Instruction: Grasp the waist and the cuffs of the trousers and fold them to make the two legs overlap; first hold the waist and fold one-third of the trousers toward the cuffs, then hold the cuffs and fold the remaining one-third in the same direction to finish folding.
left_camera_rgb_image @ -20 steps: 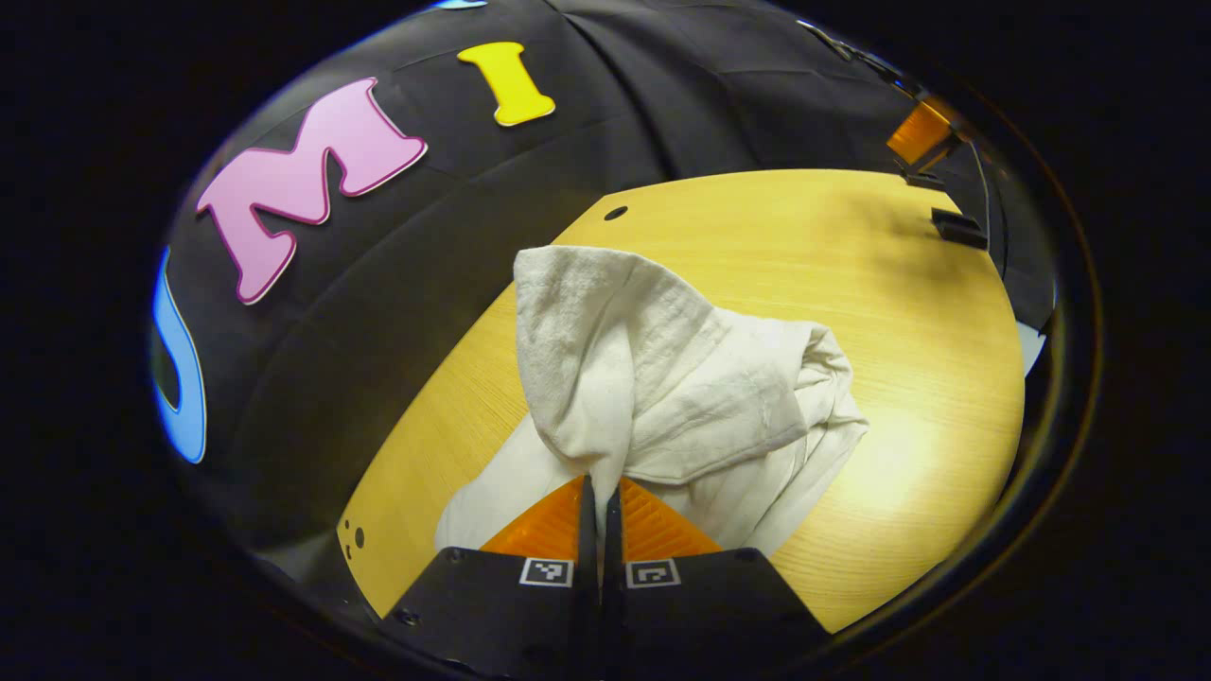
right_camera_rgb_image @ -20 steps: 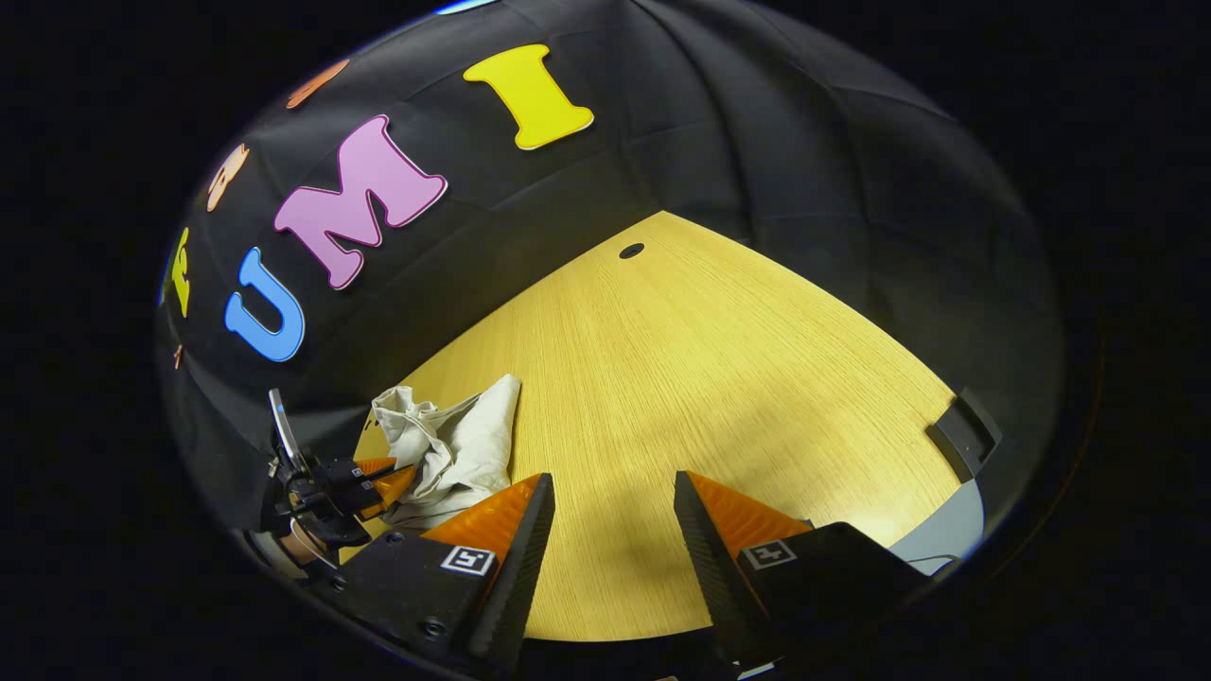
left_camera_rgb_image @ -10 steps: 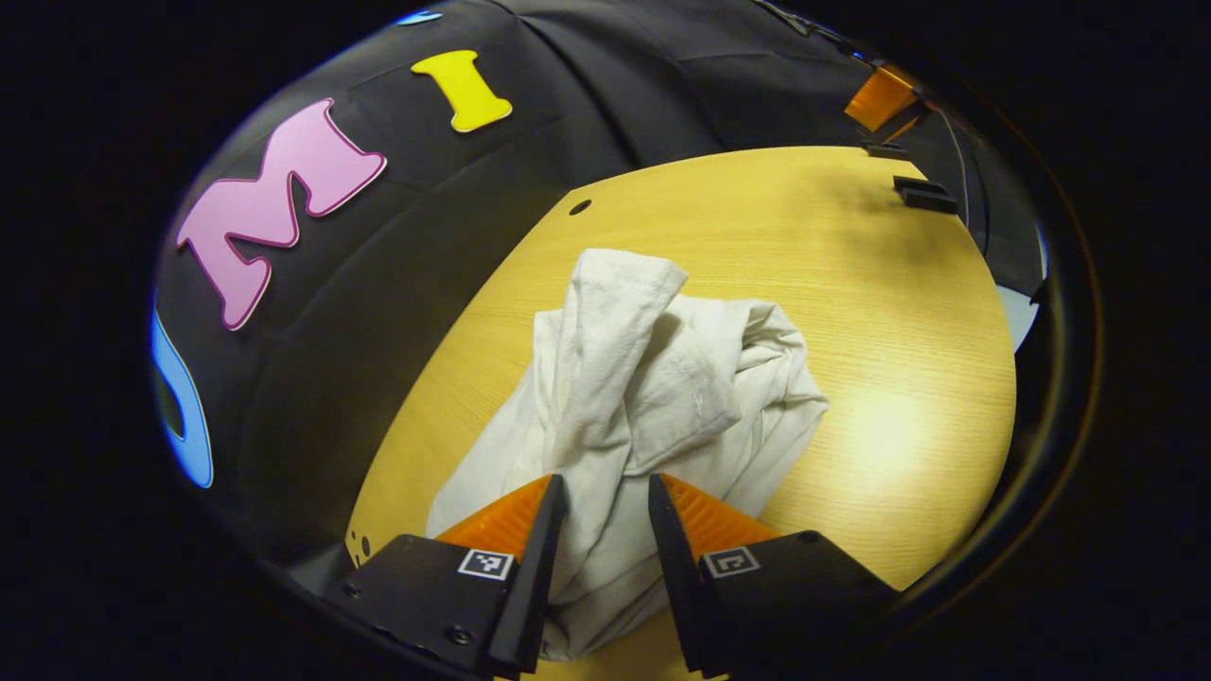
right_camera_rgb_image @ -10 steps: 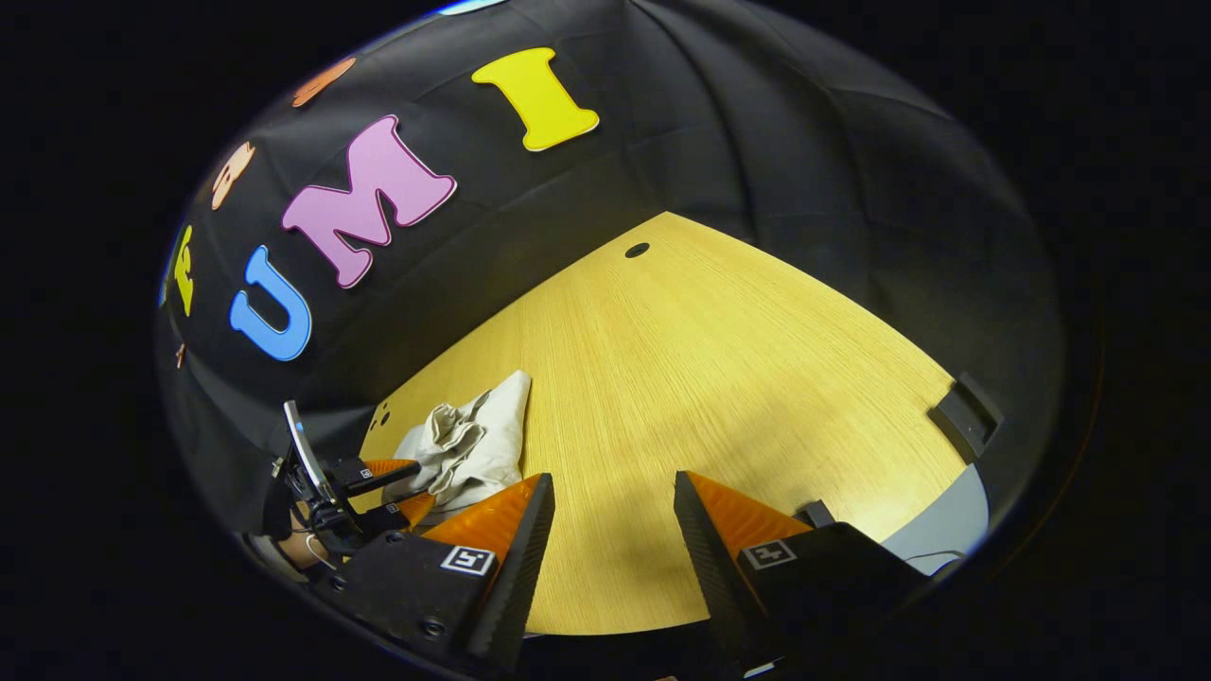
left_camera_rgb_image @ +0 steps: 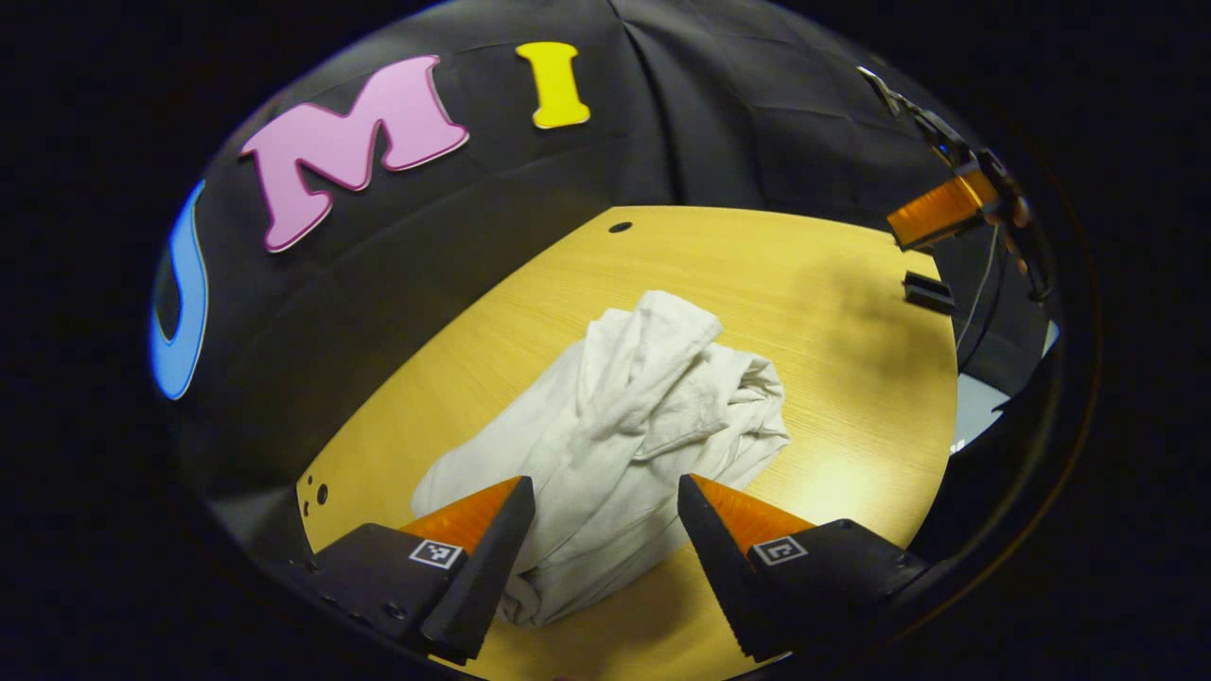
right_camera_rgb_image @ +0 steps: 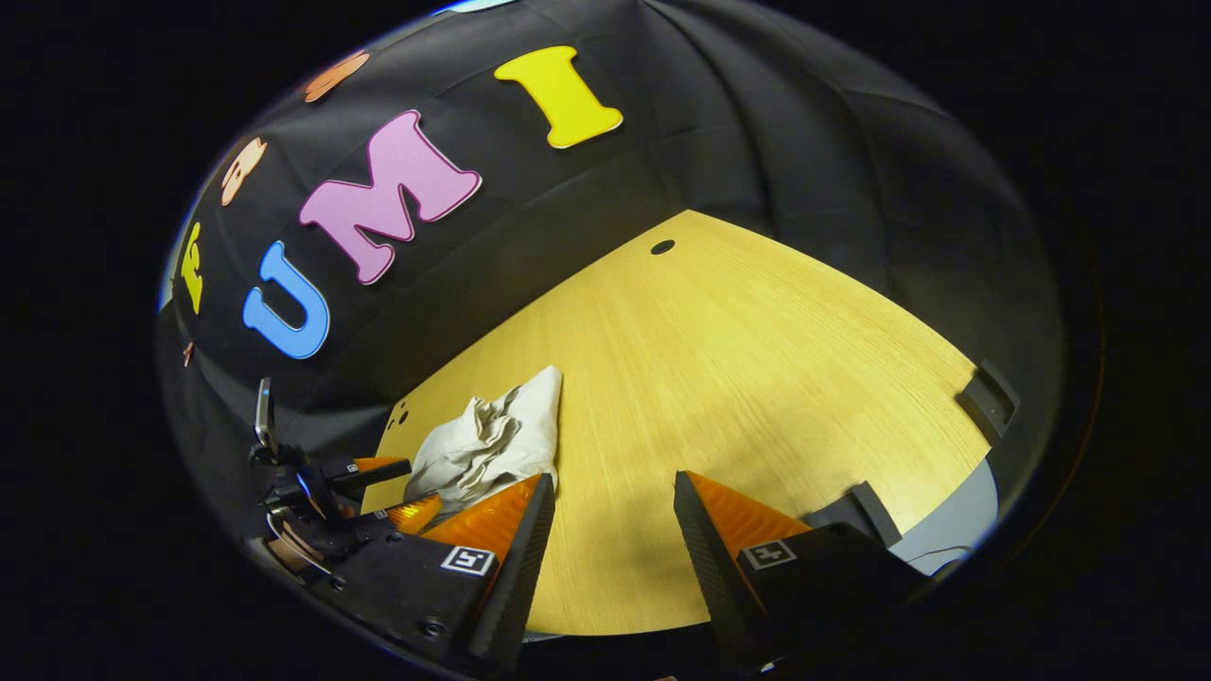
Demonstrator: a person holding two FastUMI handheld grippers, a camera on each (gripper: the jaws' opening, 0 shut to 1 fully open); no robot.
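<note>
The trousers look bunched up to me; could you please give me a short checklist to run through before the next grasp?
1. Left gripper open: ok, fingers apart over the cloth.
2. Right gripper open: ok, holding nothing, over bare table.
3. Trousers spread flat: not ok, they lie in a crumpled heap.
4. Waist and cuffs identifiable: cannot tell, the folds hide which edge is which.
5. Trousers fully on the table: ok, in both views.
6. Two legs overlapped: cannot tell.
</note>
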